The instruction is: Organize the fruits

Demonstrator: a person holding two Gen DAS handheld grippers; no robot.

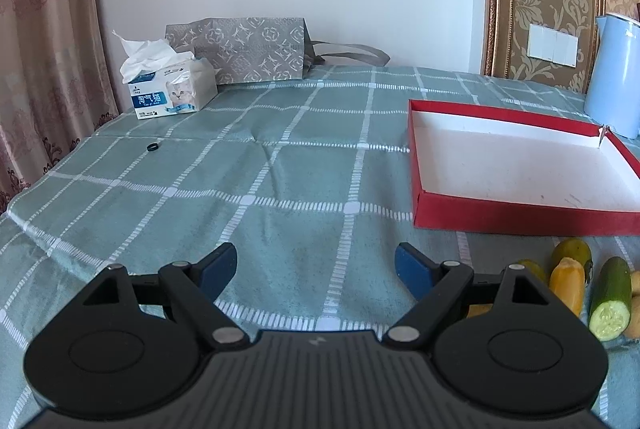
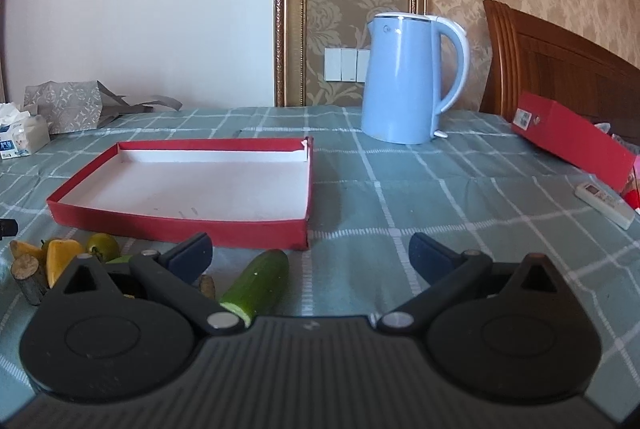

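A shallow red tray [image 2: 180, 223] with a white floor lies empty on the checked cloth, also at the right of the left wrist view as the tray [image 1: 520, 219]. In front of it lie a cut cucumber [image 2: 258, 279], a yellow piece [image 2: 60, 259], a green-yellow round fruit [image 2: 103, 246] and brown chunks [image 2: 26, 275]. The left wrist view shows the cucumber [image 1: 610, 297], the yellow piece [image 1: 567, 285] and the round fruit [image 1: 572, 251] at its right edge. My left gripper [image 1: 316, 269] is open over bare cloth. My right gripper [image 2: 310, 255] is open, just right of the cucumber.
A blue kettle [image 2: 412, 77] stands behind the tray. A tissue box [image 1: 172, 89] and a grey patterned bag [image 1: 248, 49] sit at the back left, a small black ring [image 1: 152, 147] lies on the cloth. A red box [image 2: 576, 137] and a remote [image 2: 604, 203] lie far right.
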